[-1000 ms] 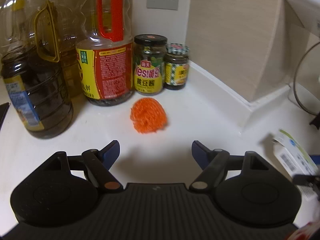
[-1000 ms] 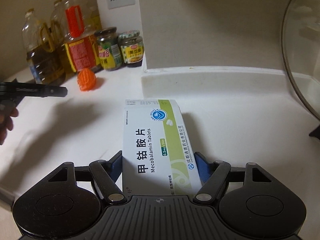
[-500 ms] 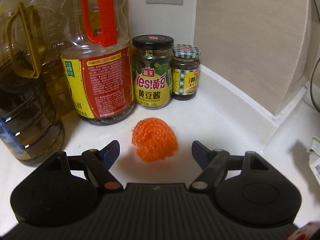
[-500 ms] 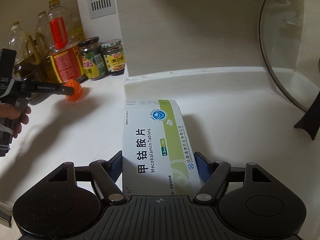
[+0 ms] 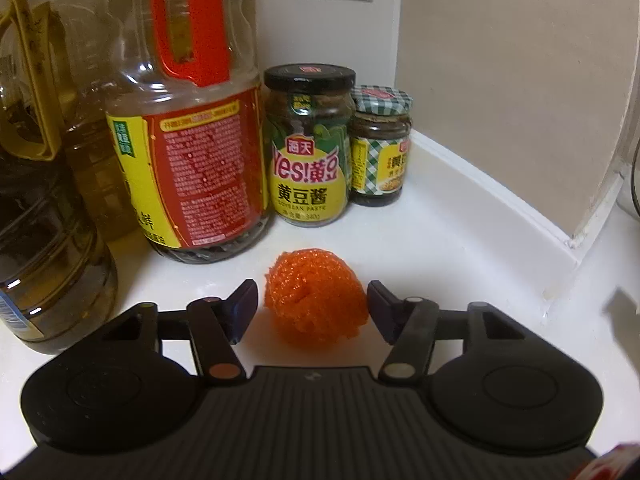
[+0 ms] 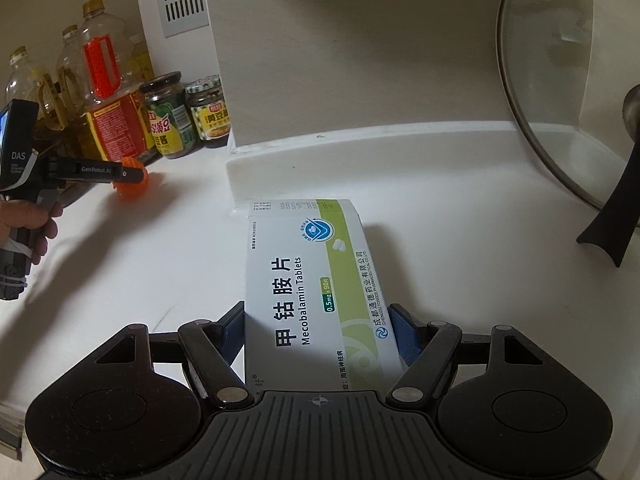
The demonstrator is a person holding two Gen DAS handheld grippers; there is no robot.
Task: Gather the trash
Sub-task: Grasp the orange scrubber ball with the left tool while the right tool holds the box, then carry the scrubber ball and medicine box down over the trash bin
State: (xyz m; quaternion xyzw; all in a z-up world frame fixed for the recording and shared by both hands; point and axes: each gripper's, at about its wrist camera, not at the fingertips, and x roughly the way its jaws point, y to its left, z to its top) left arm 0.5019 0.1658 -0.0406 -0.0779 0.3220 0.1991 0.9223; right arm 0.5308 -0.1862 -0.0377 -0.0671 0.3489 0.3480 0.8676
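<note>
An orange mesh scrubber ball (image 5: 316, 298) lies on the white counter (image 5: 460, 248) in front of the jars. My left gripper (image 5: 312, 300) is open, with the ball between its two fingers; the right finger is close to it, the left a little apart. The ball (image 6: 134, 186) and the left gripper (image 6: 128, 174) also show at the left of the right wrist view. My right gripper (image 6: 318, 324) is shut on a white and green medicine box (image 6: 316, 280) and holds it above the counter.
Large oil bottles (image 5: 192, 120) stand at the back left, with two sauce jars (image 5: 310, 148) beside them. A wall column (image 5: 512, 92) with a white base rises to the right. A glass pot lid (image 6: 560, 92) leans at the far right.
My left gripper has moved forward toward the jars until the orange ball sits between its open fingers. The right gripper has kept hold of the box and turned slightly to the left.
</note>
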